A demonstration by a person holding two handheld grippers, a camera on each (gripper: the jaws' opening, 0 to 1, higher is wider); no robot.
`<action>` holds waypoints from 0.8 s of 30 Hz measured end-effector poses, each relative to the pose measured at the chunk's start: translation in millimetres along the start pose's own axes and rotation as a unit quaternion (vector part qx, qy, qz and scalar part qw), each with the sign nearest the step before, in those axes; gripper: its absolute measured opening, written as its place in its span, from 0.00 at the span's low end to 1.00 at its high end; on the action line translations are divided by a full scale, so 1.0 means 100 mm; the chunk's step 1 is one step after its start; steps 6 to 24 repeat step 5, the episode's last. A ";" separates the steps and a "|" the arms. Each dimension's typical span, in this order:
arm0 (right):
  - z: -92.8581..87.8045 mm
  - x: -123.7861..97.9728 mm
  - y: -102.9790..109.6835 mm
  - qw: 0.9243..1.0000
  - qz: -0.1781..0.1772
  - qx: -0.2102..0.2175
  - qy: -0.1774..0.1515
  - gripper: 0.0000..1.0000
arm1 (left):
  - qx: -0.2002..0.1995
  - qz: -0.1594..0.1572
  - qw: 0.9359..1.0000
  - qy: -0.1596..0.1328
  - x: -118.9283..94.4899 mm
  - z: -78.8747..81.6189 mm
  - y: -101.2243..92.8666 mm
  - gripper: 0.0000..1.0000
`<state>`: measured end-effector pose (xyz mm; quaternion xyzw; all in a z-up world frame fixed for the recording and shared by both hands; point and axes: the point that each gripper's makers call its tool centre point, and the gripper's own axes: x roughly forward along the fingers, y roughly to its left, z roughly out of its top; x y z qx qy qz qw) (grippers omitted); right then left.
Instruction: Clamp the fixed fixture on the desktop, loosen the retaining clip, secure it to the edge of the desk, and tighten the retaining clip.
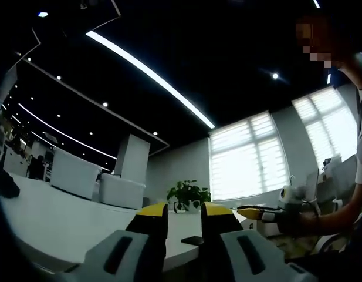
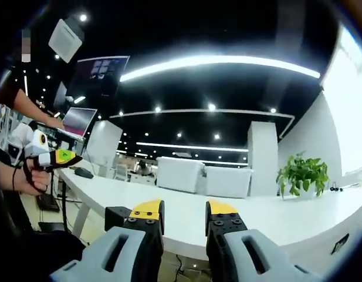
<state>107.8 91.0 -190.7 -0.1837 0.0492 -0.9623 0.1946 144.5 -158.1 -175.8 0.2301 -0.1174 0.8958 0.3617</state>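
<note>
In the left gripper view, the left gripper (image 1: 185, 220) rises from the bottom centre, its two black jaws capped with yellow tips and standing apart with nothing between them; grey moulded housings with oval slots sit below them. Beyond the tips spreads a smooth white desk (image 1: 63, 220), curving across the lower left of the frame, and a small flat dark object (image 1: 193, 240) lies on its near edge just between the jaws; whether this is the fixture cannot be told. A leafy potted plant (image 1: 188, 195) stands at the far side of the desk, centre frame, before a window with slatted blinds (image 1: 248, 155). At the lower right, a person's hand (image 1: 293, 222) grips the right gripper (image 1: 251, 212), whose yellow tips point left; its jaws look together there. In the right gripper view, the right gripper (image 2: 184, 217) shows its jaws parted, yellow-tipped, black bodies studded with screws, hanging over the desk's (image 2: 186, 214) rounded front edge and clamped on nothing. The plant (image 2: 302, 174) sits at the right, two white boxy sofas (image 2: 204, 176) mid-frame, and a long glowing ceiling strip (image 2: 222, 63) arcs above. At the left, a hand (image 2: 33, 176) holds the left gripper (image 2: 68, 157).
</note>
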 end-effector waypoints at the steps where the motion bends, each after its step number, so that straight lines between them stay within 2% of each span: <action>1: 0.00 0.00 -0.01 1.000 -0.001 -0.001 0.000 0.26 | 0.000 0.000 1.000 0.000 0.00 0.00 0.00 0.23; 24: 0.00 -0.02 -0.04 1.000 -0.005 -0.003 0.001 0.26 | 0.000 -0.001 1.000 0.001 0.00 0.00 -0.01 0.23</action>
